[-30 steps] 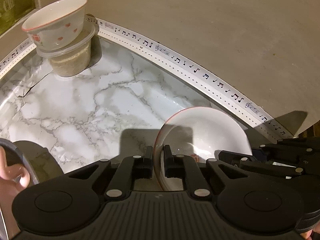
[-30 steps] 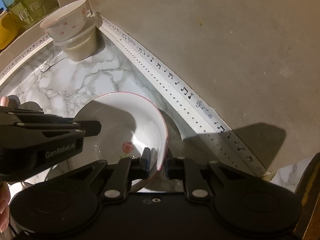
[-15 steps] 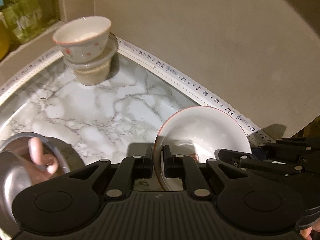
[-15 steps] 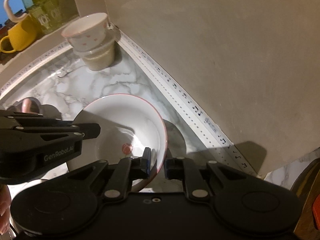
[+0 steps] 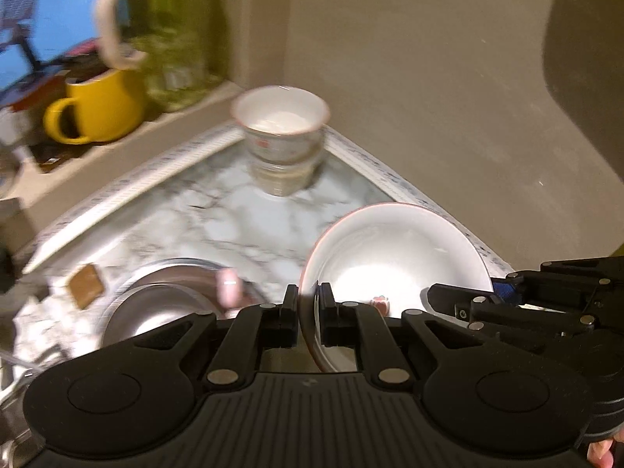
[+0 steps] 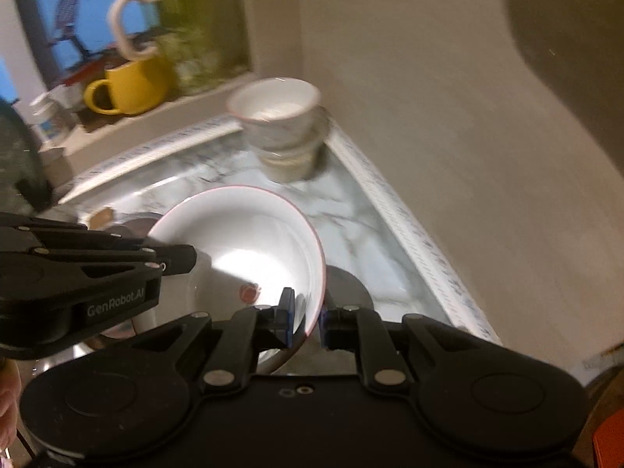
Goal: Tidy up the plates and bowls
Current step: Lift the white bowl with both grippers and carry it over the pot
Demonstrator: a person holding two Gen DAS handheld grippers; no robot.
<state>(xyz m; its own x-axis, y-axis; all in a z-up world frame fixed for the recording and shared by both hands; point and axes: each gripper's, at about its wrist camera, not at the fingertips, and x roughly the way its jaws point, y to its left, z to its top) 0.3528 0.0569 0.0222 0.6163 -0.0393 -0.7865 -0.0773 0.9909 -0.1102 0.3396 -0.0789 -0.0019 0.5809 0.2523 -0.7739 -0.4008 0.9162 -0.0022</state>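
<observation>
A white bowl with a red rim and a red flower inside [image 5: 394,261] [image 6: 249,241] is held above the marble counter by both grippers. My left gripper [image 5: 308,312] is shut on its left rim. My right gripper [image 6: 306,319] is shut on its right rim. A smaller white bowl with pink flowers [image 5: 280,124] [image 6: 275,115] sits on a lidded plastic tub [image 5: 282,177] in the far corner. A steel bowl [image 5: 171,304] lies on the counter at lower left, with a finger over its rim.
The marble counter [image 5: 218,218] meets beige walls, with music-note tape along the edge. A window ledge at the back left holds a yellow mug [image 5: 97,105] [image 6: 128,85] and a green jug with a white handle [image 5: 171,35]. The frames are motion-blurred.
Both grippers have lifted the bowl and tilted upward and back. The ledge with the mug and jug has come into view, and the steel bowl now shows at lower left.
</observation>
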